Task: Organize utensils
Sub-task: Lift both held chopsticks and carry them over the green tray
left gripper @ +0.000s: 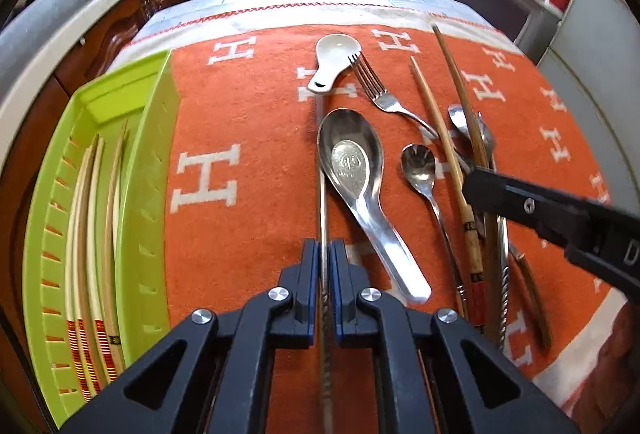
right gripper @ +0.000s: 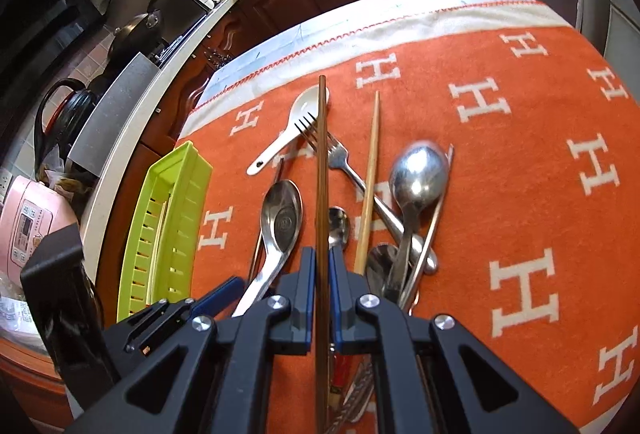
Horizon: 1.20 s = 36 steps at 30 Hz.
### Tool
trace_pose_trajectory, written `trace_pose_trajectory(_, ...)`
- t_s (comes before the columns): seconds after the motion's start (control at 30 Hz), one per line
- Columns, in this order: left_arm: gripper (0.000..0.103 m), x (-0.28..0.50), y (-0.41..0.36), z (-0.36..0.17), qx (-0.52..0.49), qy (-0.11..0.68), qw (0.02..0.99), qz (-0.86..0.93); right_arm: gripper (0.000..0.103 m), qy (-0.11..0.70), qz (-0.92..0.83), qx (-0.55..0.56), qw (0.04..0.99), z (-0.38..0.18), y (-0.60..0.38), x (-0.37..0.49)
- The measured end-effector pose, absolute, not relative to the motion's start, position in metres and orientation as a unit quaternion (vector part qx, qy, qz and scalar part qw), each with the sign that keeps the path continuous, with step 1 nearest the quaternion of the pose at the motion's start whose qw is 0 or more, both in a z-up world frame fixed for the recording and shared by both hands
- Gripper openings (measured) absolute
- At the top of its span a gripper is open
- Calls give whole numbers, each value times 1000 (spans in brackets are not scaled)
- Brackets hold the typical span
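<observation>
My left gripper (left gripper: 324,246) is shut on a thin metal chopstick (left gripper: 320,174) with a twisted handle that lies along the orange cloth. My right gripper (right gripper: 322,254) is shut on a dark brown wooden chopstick (right gripper: 322,154) that points away over the pile. A green slotted tray (left gripper: 148,162) at the left edge holds several pale chopsticks (left gripper: 94,218). Loose on the cloth lie a broad metal spoon (left gripper: 352,158), a white ceramic spoon (left gripper: 336,54), a fork (left gripper: 376,90), a small spoon (left gripper: 418,162) and a light wooden chopstick (right gripper: 370,186).
The orange cloth (right gripper: 520,154) with white H letters covers the table; its right half is bare. More metal cutlery (right gripper: 416,234) lies crossed under the right gripper. A counter with a pink rice cooker (right gripper: 28,226) and pans runs beyond the table's left edge.
</observation>
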<state>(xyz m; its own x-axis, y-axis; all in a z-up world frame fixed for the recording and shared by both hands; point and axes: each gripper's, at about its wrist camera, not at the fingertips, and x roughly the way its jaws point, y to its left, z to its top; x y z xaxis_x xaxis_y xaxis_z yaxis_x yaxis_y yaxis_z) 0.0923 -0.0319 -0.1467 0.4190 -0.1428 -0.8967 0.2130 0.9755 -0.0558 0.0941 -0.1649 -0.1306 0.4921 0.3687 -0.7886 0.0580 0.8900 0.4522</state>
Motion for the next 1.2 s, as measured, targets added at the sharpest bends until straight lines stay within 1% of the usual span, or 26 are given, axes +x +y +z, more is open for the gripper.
trace_pose_trajectory(0.27,3,78,-16,-138,16,522,847,-99,6,491,100,226,836,-129,-167,89)
trace_pose_trajectory(0.57,3,56,5,-89,-10,481,870,-104,6,482,121,222,839,-112,-155,80)
trace_pose_trajectory(0.73,3,49,39,-54,-31,452,888,-85,6,482,146,216,836,-101,-141,78)
trace_pose_trajectory(0.83,3,50,63,-45,-26,437,897,-56,6,486,163,212,832,-95,-128,81)
trace_pose_trajectory(1.07,3,56,117,-68,-52,466,883,-6,6,511,219,214,803,-83,-76,102)
trace_pose_trajectory(1.2,4,59,125,-88,-59,482,874,0,6,519,232,202,798,-84,-41,113)
